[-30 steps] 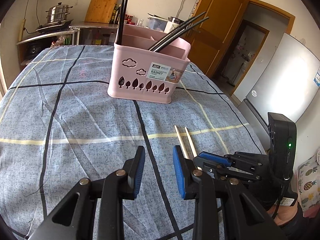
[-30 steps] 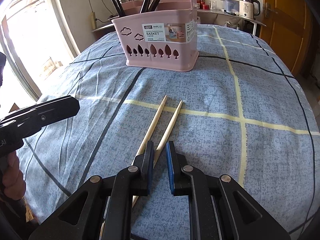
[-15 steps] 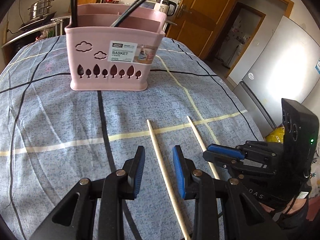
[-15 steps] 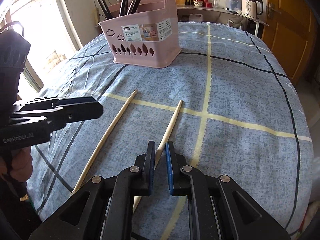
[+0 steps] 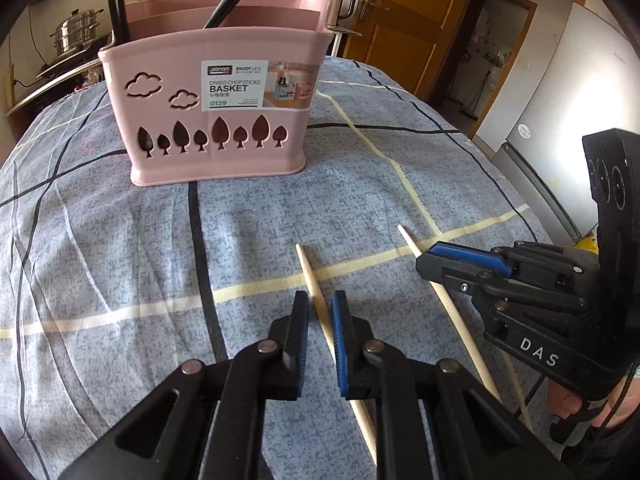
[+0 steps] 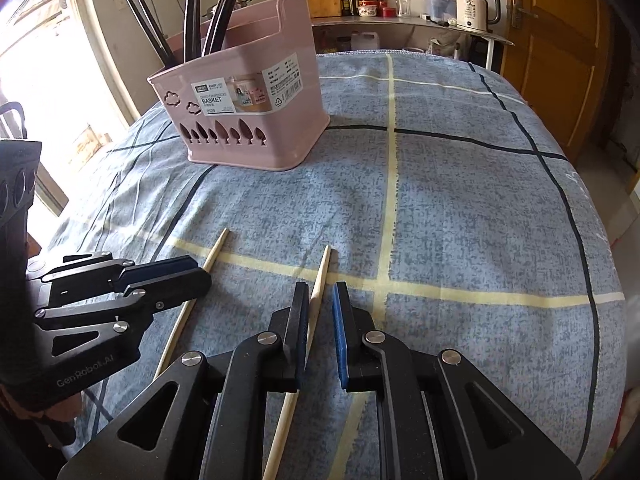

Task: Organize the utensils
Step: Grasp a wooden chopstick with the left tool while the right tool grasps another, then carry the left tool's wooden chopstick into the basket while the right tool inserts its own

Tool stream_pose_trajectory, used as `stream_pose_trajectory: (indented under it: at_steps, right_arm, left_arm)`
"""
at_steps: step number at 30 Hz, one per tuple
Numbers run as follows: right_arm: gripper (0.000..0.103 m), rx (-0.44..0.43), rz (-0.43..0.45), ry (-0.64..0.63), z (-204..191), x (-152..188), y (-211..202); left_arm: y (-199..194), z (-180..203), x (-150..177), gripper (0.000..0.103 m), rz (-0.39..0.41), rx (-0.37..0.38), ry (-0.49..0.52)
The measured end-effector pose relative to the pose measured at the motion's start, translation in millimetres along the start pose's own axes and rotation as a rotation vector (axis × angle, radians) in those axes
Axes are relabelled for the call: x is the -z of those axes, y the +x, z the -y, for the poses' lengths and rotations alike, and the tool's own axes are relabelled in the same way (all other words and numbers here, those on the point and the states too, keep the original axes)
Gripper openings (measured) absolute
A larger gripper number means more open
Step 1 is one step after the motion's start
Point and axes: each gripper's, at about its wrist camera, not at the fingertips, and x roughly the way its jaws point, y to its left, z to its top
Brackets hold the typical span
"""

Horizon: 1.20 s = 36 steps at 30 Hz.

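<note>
Two wooden chopsticks lie on the blue checked cloth. My left gripper [image 5: 319, 312] straddles the left chopstick [image 5: 312, 280], jaws narrowly open with small gaps on both sides. My right gripper [image 6: 320, 312] straddles the right chopstick [image 6: 322, 272], jaws narrowly open, the left pad close against it. Each gripper shows in the other's view: the right gripper [image 5: 452, 264] over the right chopstick [image 5: 408, 240], the left gripper [image 6: 172, 280] over the left chopstick [image 6: 216, 250]. The pink chopstick basket [image 5: 216, 108] stands beyond, holding several black chopsticks [image 6: 192, 20].
The table's cloth [image 6: 460, 200] slopes off at the right edge. A counter [image 6: 400, 22] with a kettle [image 6: 476, 6] and bottles stands behind. A steamer pot [image 5: 78, 36], wooden door [image 5: 416, 20] and fridge [image 5: 560, 92] surround the table.
Both grippers moved forward and lower along the chopsticks, closer to the basket. The left jaws narrowed around the left chopstick; the right jaws opened slightly around the right one.
</note>
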Motion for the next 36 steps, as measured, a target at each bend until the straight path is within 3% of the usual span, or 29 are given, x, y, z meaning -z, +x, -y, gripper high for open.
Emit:
stream_pose_trajectory:
  at_steps: [9,11,21,36]
  right_arm:
    - [0.012,0.024,-0.010,-0.020,-4.8,-6.6,6.6]
    - [0.008,0.029,-0.009,-0.017,-3.5,-7.2,7.0]
    - [0.006,-0.012,0.026,0.019,2.4,-8.2,-4.6]
    - [0.006,-0.064,0.238,0.008,-9.4,-30.0,-82.7]
  left_arm:
    - [6.7,-1.9,-7.8,0.013,-0.018,-0.001,-0.016]
    - [8.9,-3.6,-10.7,0.013,-0.019,0.009,-0.030]
    - [9.6,0.3,-12.6,0.006,-0.013,-0.013,-0.011]
    - [-97.5,-5.3,-37.8,0.006,0.188,0.038,0.025]
